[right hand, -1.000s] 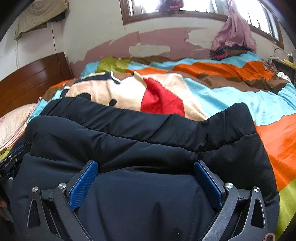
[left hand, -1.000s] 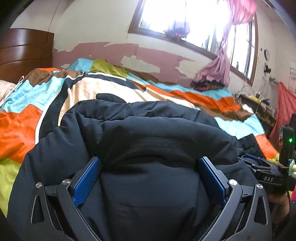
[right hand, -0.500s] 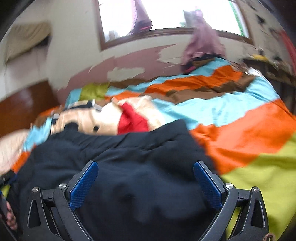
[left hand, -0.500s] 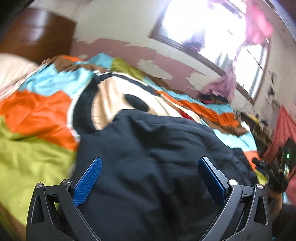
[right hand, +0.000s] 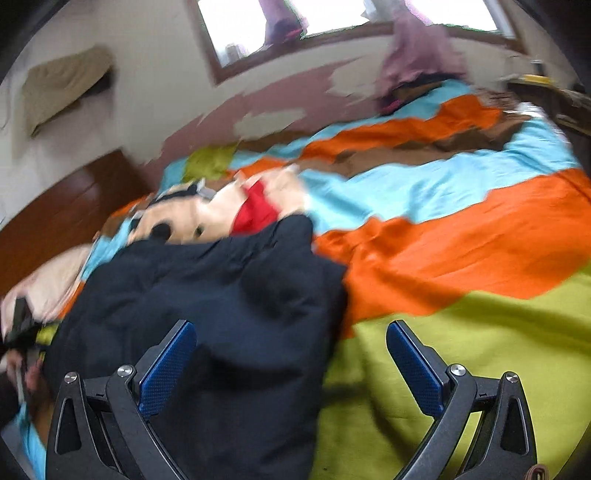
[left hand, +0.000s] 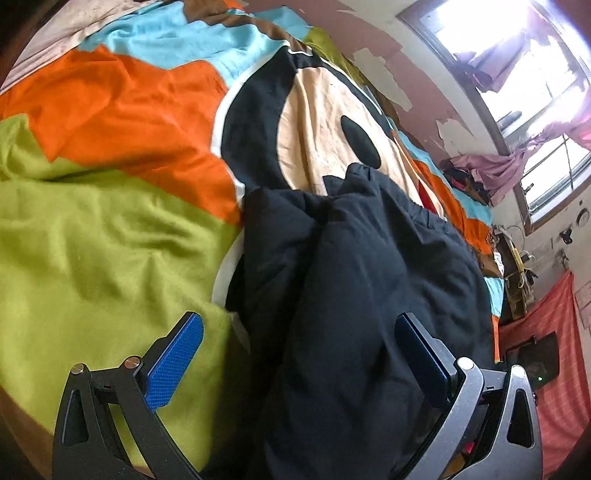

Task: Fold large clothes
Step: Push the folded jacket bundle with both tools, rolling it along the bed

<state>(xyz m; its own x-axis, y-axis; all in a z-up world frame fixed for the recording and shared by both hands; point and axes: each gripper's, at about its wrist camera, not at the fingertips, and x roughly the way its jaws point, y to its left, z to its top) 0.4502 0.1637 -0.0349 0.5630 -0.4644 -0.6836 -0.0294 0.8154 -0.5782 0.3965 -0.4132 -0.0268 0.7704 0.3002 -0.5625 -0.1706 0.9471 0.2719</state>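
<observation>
jacket (left hand: 362, 280) on bedspread (left hand: 92, 236) | window (right hand: 332, 18) behind bed

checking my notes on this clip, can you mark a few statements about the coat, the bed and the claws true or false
1. The garment on the bed is a black padded coat. True.
2. The left claw is shut on the coat. False: its blue pads stand wide apart, open.
3. The coat lies on a multicoloured bedspread. True.
4. The right claw is clamped shut. False: it is open too.
5. The bedspread is plain white. False: it has orange, green, blue and brown patches.
</observation>
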